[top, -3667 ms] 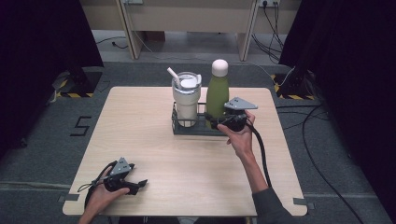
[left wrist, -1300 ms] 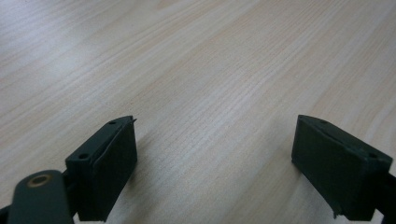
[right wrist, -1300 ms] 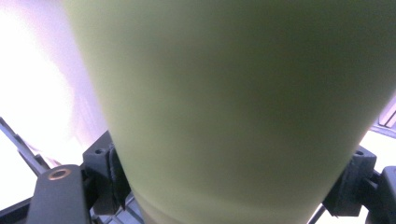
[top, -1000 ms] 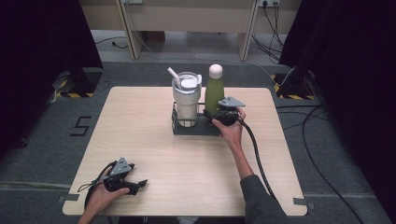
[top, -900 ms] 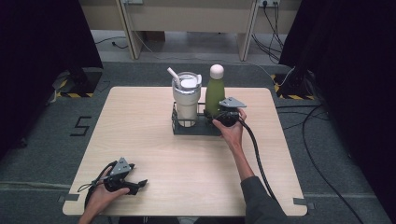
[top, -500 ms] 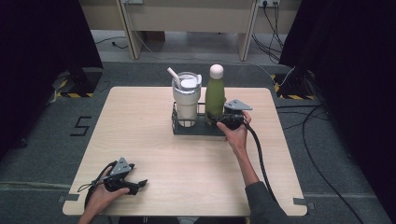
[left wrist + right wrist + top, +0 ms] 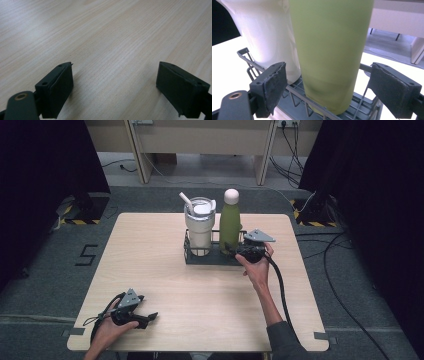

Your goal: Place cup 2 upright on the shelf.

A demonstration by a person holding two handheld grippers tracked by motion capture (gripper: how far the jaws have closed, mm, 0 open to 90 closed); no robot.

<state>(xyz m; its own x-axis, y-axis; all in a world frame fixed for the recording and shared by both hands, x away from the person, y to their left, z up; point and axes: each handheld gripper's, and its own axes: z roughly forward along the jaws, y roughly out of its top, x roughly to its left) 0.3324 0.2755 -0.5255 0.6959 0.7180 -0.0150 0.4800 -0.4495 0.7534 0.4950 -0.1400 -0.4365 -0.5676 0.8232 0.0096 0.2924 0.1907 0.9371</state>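
Right tongs [image 7: 327, 85] are spread wide either side of the green bottle [image 7: 329, 50], pads clear of its wall on both flanks — nothing pinched. In the high view the right tongs [image 7: 239, 251] sit at the right end of the black wire rack [image 7: 192, 257], and the green bottle [image 7: 230, 227] stands upright in the rack's right-hand bay, white cap on top, just beside the white tumbler [image 7: 199, 227] with its straw. From the right gripper view the white tumbler [image 7: 259, 32] shows close behind the bottle, touching or nearly so; I cannot tell which. The wire rack [image 7: 299, 96] runs across under the pads, so my read is that the step in hand is a grip on, or a let-go of, the bottle's lower body. To do it well: keep the pads square to the bottle, above the top wire so neither pad snags the rack, centred so the squeeze does not tip the bottle toward the tumbler, and any lift should go straight up — the bay looks snug. Left tongs [image 7: 115, 92] are spread too, holding nothing, low over bare wood; in the high view the left tongs [image 7: 142, 317] rest at the near left corner of the tabletop [image 7: 150, 245], well apart from the rack. The count: one green bottle, one tumbler, one rack, two tongs, one tabletop.
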